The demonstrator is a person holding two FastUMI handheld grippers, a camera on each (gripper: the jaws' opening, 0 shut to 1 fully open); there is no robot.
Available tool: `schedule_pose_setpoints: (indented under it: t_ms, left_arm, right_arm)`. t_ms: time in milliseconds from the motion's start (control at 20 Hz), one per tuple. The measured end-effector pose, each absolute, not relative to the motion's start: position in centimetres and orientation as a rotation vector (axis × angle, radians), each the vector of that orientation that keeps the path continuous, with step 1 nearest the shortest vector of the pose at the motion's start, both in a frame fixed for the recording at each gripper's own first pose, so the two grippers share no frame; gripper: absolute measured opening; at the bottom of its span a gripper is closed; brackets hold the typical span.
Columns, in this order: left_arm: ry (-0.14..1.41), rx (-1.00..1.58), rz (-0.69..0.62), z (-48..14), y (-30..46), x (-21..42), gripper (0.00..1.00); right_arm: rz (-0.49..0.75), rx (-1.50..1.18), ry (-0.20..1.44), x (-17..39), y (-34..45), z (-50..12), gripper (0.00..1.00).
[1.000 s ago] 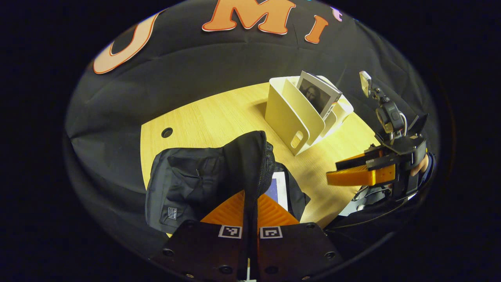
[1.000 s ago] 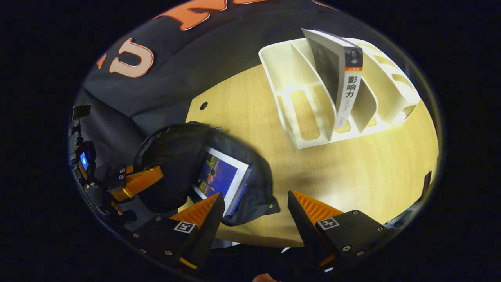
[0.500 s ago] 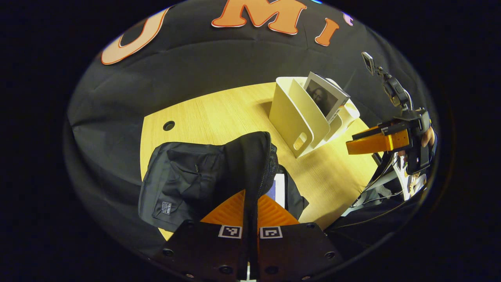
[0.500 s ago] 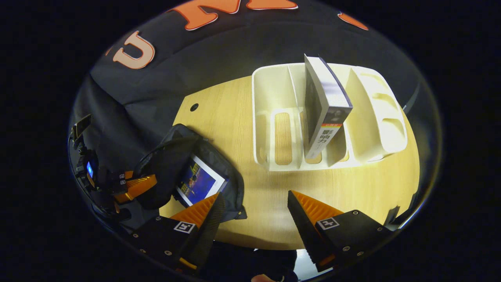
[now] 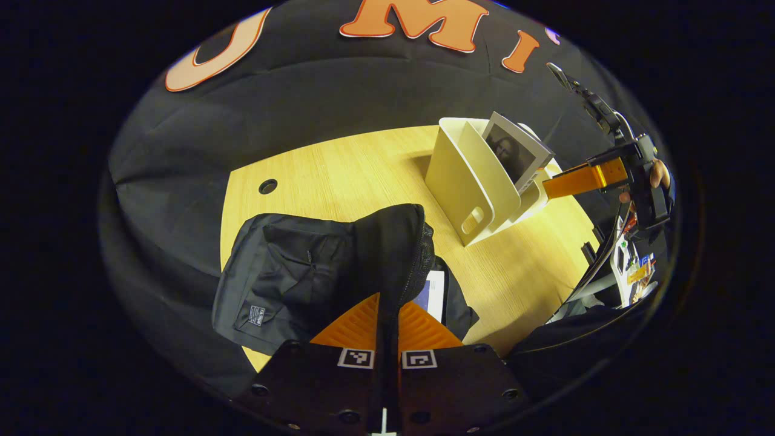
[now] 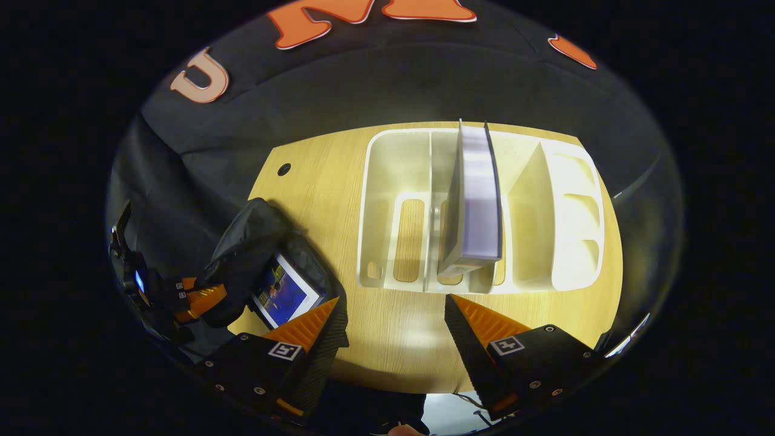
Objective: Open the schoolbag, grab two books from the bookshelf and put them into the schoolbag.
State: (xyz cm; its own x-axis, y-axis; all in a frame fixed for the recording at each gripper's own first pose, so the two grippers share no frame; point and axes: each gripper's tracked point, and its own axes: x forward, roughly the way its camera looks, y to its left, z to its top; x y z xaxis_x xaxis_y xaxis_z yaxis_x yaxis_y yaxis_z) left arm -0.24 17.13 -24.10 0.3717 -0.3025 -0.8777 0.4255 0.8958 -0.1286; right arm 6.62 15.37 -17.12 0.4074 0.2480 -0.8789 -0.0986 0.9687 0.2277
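The black schoolbag (image 5: 284,278) lies open on the wooden table (image 5: 339,169). My left gripper (image 5: 388,298) is shut on its raised flap and holds it up. A book with a blue cover (image 5: 432,293) lies inside the bag; it also shows as the blue book (image 6: 283,292) in the right gripper view. A white bookshelf (image 6: 563,206) stands further back with one upright book (image 6: 479,206) in a middle slot. My right gripper (image 6: 393,310) hangs open above the shelf's near edge, just in front of that book. In the left gripper view, the right gripper (image 5: 578,180) is beside the shelf.
A round cable hole (image 5: 267,186) is in the table behind the bag. Black cloth hangs behind the table and drapes over its left edge. A hand (image 5: 659,175) holds the right gripper. Bare tabletop lies between the bag and the bookshelf (image 5: 466,181).
My right gripper has moved away from the bag and over to the bookshelf, now looking down on the upright book. My left gripper has kept its hold on the flap.
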Motion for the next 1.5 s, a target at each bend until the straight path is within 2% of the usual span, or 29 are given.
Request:
schedule_pose_setpoints:
  t_ms: [400, 850, 1300, 1450, 1500]
  left_arm:
    - [1.101, 0.118, -0.41, -23.8, 17.2, -0.2, 0.03]
    - [1.106, 0.095, -0.391, -23.8, 17.5, -0.2, 0.03]
    - [1.109, 0.106, -0.401, -23.9, 17.6, 0.0, 0.03]
    - [1.108, 0.108, -0.398, -23.8, 17.8, 0.0, 0.03]
    - [1.108, 0.111, -0.397, -23.8, 17.9, -0.1, 0.03]
  right_arm:
    - [0.201, 0.07, 1.187, 10.7, 12.2, -16.8, 0.97]
    - [0.205, 0.02, 1.278, 8.4, 9.2, -16.3, 0.96]
    - [0.147, -0.009, 1.252, 14.2, 9.2, -16.2, 0.96]
    - [0.133, -0.012, 1.274, 15.0, 9.2, -17.1, 0.86]
    - [0.125, -0.013, 1.283, 15.1, 9.3, -17.4, 0.79]
